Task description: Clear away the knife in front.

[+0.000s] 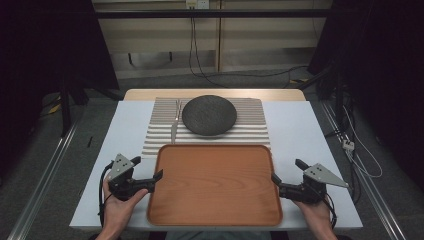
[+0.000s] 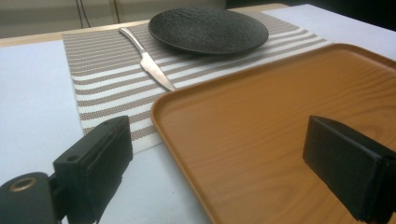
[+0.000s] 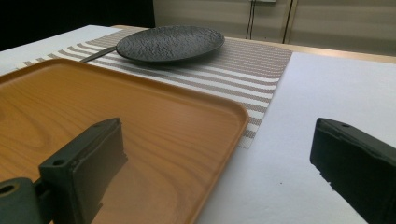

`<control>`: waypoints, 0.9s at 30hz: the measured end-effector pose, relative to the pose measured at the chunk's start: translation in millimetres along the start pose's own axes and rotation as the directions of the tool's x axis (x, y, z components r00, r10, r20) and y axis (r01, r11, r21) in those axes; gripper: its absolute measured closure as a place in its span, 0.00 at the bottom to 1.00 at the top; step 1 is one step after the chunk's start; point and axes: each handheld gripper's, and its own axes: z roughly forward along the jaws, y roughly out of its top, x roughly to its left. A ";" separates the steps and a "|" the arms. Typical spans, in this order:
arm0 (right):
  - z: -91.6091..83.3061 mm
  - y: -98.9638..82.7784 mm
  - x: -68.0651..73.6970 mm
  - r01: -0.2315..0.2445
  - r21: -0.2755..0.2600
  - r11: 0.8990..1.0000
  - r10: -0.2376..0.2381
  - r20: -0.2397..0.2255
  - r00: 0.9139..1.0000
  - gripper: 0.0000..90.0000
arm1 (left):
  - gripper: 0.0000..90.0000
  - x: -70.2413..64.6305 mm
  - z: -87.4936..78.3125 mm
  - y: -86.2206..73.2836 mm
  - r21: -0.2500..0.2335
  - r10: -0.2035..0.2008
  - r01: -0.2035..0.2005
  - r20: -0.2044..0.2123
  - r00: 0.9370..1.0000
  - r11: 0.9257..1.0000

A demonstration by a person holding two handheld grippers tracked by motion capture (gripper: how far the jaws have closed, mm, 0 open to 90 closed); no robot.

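Our left tongs [image 1: 159, 175] and right tongs [image 1: 275, 179] gape empty, straddling the orange wooden rectangular tray [image 1: 215, 185] at the white tabletop's [image 1: 300, 130] near edge.

The table [image 1: 300, 130] is being lit evenly from above, while the room around it is being left in deep darkness at both sides of the high view. Soft sheen is being thrown across the tray [image 2: 261, 140] in the gripper views, and only faint shadows are being cast. The near black jaws are being rendered slightly blurred, and the plate [image 3: 170, 43] farther off is being shown a little soft.
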 end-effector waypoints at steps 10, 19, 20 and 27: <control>2.4 -0.3 -0.6 -0.001 0.009 1.000 0.001 -0.011 1.000 0.03 | 0.08 -1.4 1.8 1.5 0.023 0.000 0.000 0.003 1.000 1.000; 5.6 0.1 0.4 -0.004 0.014 1.000 0.005 -0.026 1.000 0.03 | 0.08 -5.3 3.5 6.8 0.039 0.004 -0.004 0.002 1.000 0.999; 5.7 0.2 0.5 -0.005 0.015 1.000 0.006 -0.028 1.000 0.03 | 0.08 -5.4 4.2 7.7 0.041 0.005 -0.006 0.008 1.000 0.999; 6.5 0.2 -0.3 -0.009 0.017 1.000 0.009 -0.022 1.000 0.03 | 0.06 -5.0 8.3 15.1 0.046 0.028 -0.030 0.032 0.999 0.998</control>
